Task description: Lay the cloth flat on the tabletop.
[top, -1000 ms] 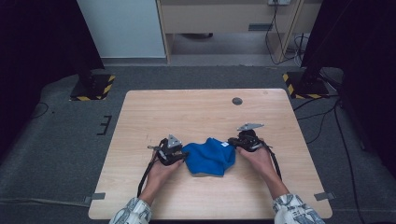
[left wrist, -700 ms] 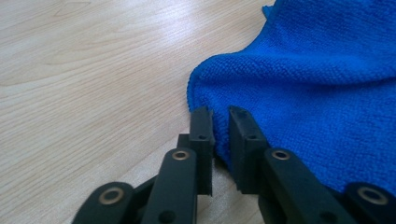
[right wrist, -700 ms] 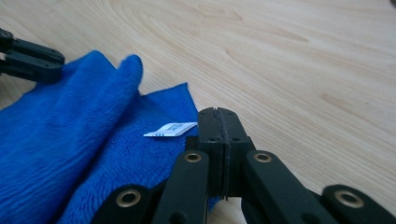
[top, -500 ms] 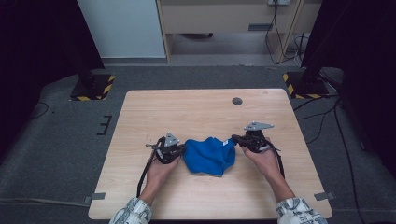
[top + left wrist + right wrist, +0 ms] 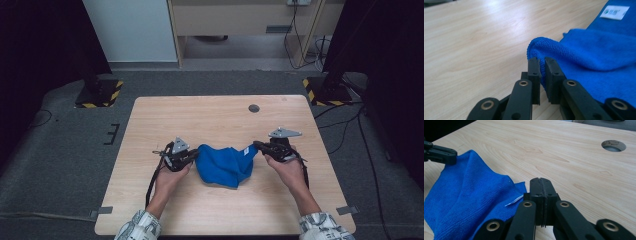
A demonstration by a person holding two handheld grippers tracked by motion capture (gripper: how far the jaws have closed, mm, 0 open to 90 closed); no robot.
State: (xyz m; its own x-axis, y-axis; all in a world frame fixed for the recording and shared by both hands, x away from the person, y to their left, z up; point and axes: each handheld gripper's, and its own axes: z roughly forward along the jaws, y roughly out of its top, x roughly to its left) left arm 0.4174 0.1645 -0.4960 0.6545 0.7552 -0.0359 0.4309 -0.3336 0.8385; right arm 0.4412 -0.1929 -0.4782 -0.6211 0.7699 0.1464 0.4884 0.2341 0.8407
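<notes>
The left gripper (image 5: 542, 61), its jaws just closed, pinches a rolled edge of the blue cloth (image 5: 226, 164). The right gripper (image 5: 260, 146) clamps the cloth's opposite corner, so it sags between the 2 over the wooden table (image 5: 210, 117).

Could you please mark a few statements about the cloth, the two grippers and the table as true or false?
1. The left gripper pinches a fold of the blue cloth. True.
2. The right gripper stands wide open above the cloth. False: its jaws are shut at the cloth's corner.
3. The cloth bears a small white label. True.
4. The cloth is red. False: it is blue.
5. The table has a round hole near its far edge. True.
</notes>
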